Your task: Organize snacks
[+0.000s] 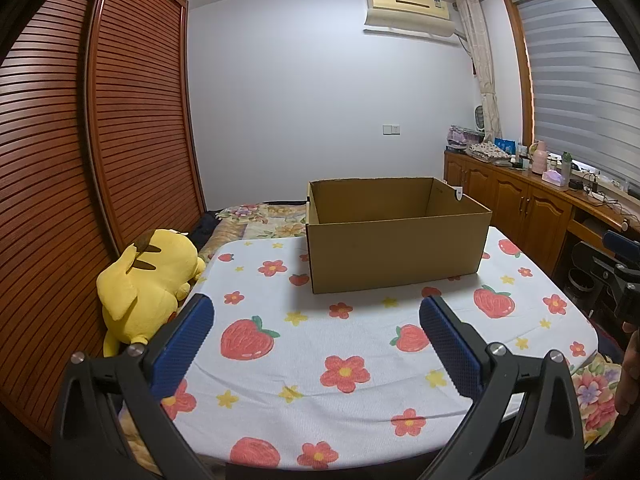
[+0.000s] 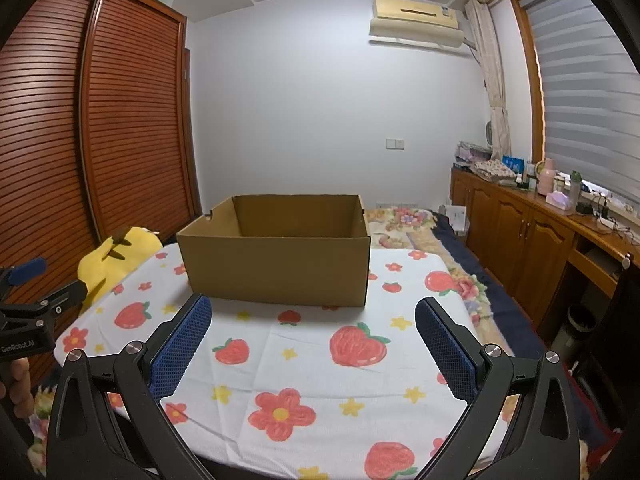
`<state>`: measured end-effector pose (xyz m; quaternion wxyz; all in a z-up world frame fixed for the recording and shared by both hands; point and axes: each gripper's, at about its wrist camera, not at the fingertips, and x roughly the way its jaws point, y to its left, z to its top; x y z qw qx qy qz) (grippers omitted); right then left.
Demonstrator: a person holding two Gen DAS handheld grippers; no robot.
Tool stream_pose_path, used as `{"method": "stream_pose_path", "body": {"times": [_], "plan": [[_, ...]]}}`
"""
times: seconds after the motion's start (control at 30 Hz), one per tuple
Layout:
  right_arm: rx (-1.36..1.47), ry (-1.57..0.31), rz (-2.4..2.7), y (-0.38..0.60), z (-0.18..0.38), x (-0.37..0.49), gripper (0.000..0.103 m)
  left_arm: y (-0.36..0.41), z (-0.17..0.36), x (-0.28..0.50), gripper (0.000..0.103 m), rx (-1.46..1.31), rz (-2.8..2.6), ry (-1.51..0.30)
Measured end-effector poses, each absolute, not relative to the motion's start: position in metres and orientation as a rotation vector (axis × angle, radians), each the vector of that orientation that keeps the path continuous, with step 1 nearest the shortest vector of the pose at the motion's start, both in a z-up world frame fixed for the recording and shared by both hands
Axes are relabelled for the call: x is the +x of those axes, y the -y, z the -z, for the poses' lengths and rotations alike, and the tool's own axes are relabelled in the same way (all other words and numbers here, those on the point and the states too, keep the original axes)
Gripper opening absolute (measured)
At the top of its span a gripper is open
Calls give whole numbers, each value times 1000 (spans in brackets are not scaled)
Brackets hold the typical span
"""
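While both grippers hang over the near edge of the table [image 1: 360, 364], neither has anything in it; the left gripper [image 1: 316, 320] has its blue pads [image 1: 188, 344] spread wide with only tablecloth showing between them, and the right gripper [image 2: 314, 322] looks the same, pads [image 2: 448, 348] wide apart and nothing pinched; the box [image 1: 396, 256] sits upright on the far half of the table, top open, well ahead of both sets of fingers and touching neither; what shows of its inside is bare cardboard, though the floor of it is hidden by the front wall; no snacks show up in either view, so can't tell where they are; a yellow plush [image 1: 144, 288] lies on the bed just beside the table's left edge, close to the wardrobe [image 1: 80, 160]; cabinets [image 2: 520, 232] run along the right wall under the window.
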<state>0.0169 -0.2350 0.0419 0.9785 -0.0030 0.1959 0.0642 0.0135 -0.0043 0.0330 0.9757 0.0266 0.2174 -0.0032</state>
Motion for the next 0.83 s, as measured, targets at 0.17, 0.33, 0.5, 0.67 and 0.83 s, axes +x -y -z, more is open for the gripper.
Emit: {"method": "stream_pose_path", "body": {"times": [0.17, 0.33, 0.5, 0.67, 0.83], "plan": [[-7, -393, -128, 235, -42, 17, 103, 5, -33, 14, 103, 53, 6, -438], [-7, -393, -129, 235, -41, 17, 103, 4, -32, 13, 103, 54, 7, -438], [-7, -392, -129, 235, -41, 17, 103, 4, -32, 13, 103, 54, 6, -438], [-6, -393, -131, 235, -40, 17, 103, 5, -31, 13, 103, 51, 5, -436], [-6, -394, -130, 235, -40, 17, 103, 5, -31, 13, 103, 53, 5, -436]]}}
